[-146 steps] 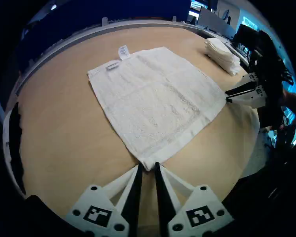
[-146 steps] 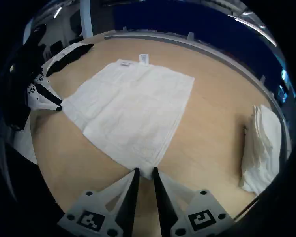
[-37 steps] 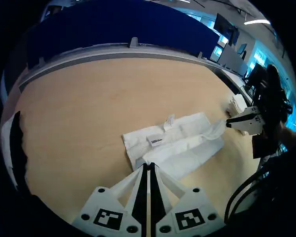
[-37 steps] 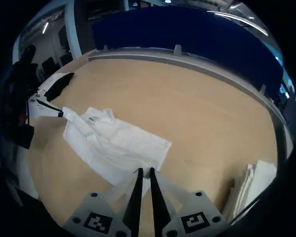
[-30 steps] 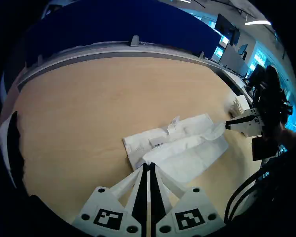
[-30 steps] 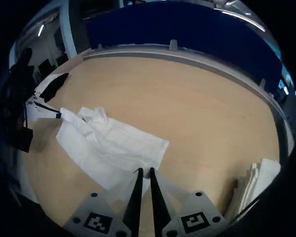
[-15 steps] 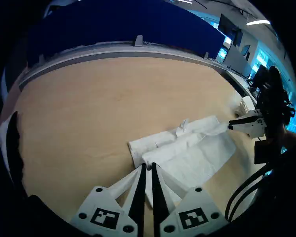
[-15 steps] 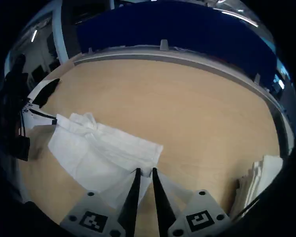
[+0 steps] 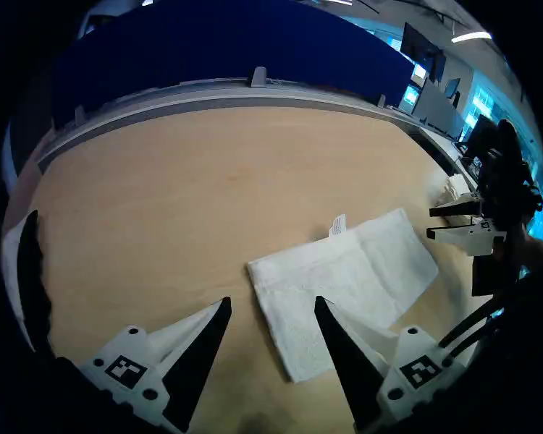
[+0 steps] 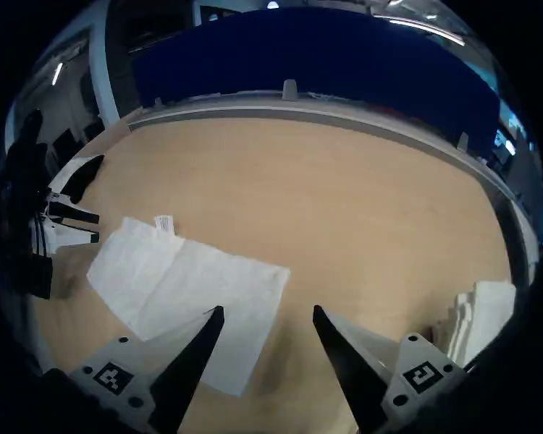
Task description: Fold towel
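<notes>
Left tool [image 9: 271,299] and right tool [image 10: 268,309], jaws wide apart, empty.

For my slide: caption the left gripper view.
Open left gripper over a folded white terry towel flat on a light wooden table.

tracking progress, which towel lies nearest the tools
The single flat towel with the tag at its far edge; the other towels sit stacked at the table edge.

The towel [image 9: 351,271] has part of its near edge hidden behind a finger [image 9: 342,354] of the left gripper [image 9: 271,299]; in the right gripper view, behind a finger [image 10: 192,358] of the right gripper [image 10: 268,309]. Its tag [image 9: 337,224] is too small to read. The stack of folded towels [image 10: 481,311] and a dark thing [image 9: 29,282] are cut off at the edges.
</notes>
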The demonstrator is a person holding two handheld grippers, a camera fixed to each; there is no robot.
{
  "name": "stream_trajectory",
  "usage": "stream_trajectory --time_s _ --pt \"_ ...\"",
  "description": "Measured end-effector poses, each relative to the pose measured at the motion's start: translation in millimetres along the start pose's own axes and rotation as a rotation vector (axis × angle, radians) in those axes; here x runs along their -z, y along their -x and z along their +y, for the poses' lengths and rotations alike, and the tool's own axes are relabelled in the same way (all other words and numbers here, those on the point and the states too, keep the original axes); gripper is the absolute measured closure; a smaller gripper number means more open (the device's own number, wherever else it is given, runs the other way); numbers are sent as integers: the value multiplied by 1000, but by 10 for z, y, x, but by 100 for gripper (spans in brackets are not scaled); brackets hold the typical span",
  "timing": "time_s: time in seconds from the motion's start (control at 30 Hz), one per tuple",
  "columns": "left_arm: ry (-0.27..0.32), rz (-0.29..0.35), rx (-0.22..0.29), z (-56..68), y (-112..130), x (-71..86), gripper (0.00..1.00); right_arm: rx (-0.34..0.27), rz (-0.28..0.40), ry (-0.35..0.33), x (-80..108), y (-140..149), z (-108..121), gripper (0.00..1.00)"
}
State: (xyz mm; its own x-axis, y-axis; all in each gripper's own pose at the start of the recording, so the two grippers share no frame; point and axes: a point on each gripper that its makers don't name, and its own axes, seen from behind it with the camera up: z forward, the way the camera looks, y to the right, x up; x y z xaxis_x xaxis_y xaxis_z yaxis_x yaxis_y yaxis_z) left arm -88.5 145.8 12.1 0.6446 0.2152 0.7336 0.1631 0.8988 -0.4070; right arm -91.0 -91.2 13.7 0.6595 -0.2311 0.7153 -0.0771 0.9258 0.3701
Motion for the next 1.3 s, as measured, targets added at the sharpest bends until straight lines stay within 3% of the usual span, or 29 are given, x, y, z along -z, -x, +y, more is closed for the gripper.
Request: stream_trajectory --time_s 0.5,1.07,1.3 --pt "-12 15 12 9 36 149 15 6 13 -12 153 21 -50 4" --pt "-53 15 18 66 433 530 15 -1 38 4 576 250 -106 4" --pt "-75 22 32 45 523 644 15 21 33 -8 636 340 -119 4"
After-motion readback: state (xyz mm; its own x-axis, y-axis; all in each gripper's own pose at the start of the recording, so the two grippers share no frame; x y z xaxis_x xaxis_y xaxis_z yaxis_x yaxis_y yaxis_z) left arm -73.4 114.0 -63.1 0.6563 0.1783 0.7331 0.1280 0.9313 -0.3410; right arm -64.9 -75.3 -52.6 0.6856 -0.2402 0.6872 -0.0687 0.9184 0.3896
